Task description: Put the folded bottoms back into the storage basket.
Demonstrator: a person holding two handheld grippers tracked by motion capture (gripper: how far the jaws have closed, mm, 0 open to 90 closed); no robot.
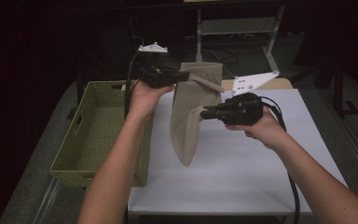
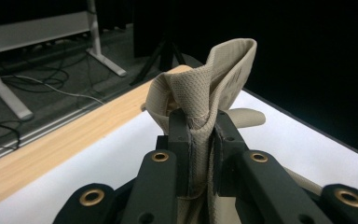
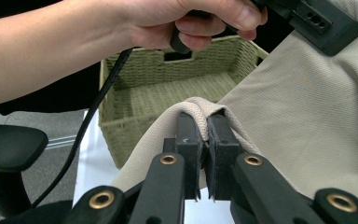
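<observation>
A beige cloth (image 1: 186,116) hangs in the air above the white table (image 1: 242,163), held by both grippers. My left gripper (image 1: 185,74) is shut on its upper edge; in the left gripper view the cloth (image 2: 205,88) bunches up between the black jaws. My right gripper (image 1: 204,113) is shut on a fold lower down on the cloth's right side. In the right gripper view that fold (image 3: 200,109) drapes over the jaw tips, and the other hand (image 3: 186,23) with its gripper holds the cloth (image 3: 307,107) higher up. The cloth's lower tip dangles just above the table.
An empty green woven basket (image 1: 98,135) stands at the table's left edge, also seen as the basket (image 3: 168,93) behind the cloth. A wooden strip (image 2: 51,149) borders the table's far side. Metal frame legs (image 1: 270,42) and cables lie on the floor beyond.
</observation>
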